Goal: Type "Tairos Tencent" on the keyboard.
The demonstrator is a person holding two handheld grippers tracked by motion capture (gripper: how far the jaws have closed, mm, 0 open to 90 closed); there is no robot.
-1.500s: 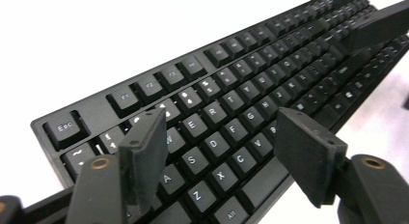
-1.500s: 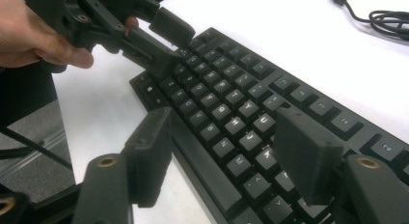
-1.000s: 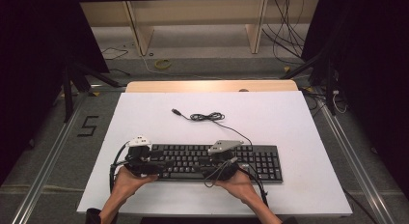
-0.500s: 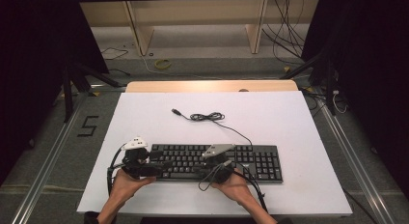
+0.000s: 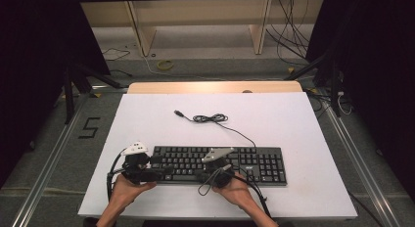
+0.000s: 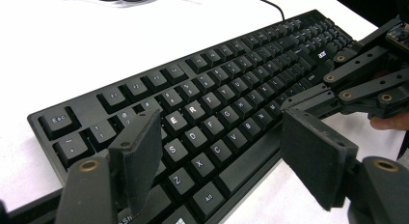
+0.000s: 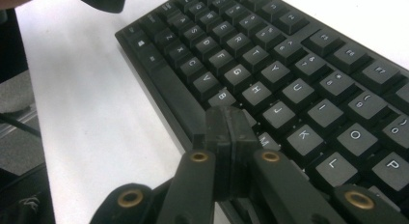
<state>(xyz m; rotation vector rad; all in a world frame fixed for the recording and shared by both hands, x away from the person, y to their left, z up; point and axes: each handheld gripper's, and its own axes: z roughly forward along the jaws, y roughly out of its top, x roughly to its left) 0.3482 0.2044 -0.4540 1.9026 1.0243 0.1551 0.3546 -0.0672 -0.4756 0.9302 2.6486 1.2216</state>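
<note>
While both hands rest at the near edge of the white-topped desk (image 5: 293,134), the work in hand appears to be operation of the black full-size plastic keyboard (image 5: 254,163), which lies flat near that edge, directly ahead of and partly under both sets of jaws. The right gripper (image 7: 226,137) has just been closing; its jaws now stand pressed pad to pad with nothing between them, forming a single blunt tip. That tip sits low over the front of the keyboard, close to the space bar and the bottom letter row, with the B key just beyond it; whether it touches a key cannot be told. The left gripper (image 6: 226,151) holds its jaws wide apart and empty, straddling the left letter block, with the left jaw over the keys near the tab and caps area and the right jaw off the front edge beyond the space bar. No key is visibly depressed. The keyboard's thin black cable with its plug (image 5: 210,118) lies coiled loose on the desk well beyond the jaws, connected to nothing. Judgement: the approach is complete and the right jaws are prepared for pressing; the key presses themselves appear largely outstanding.
</note>
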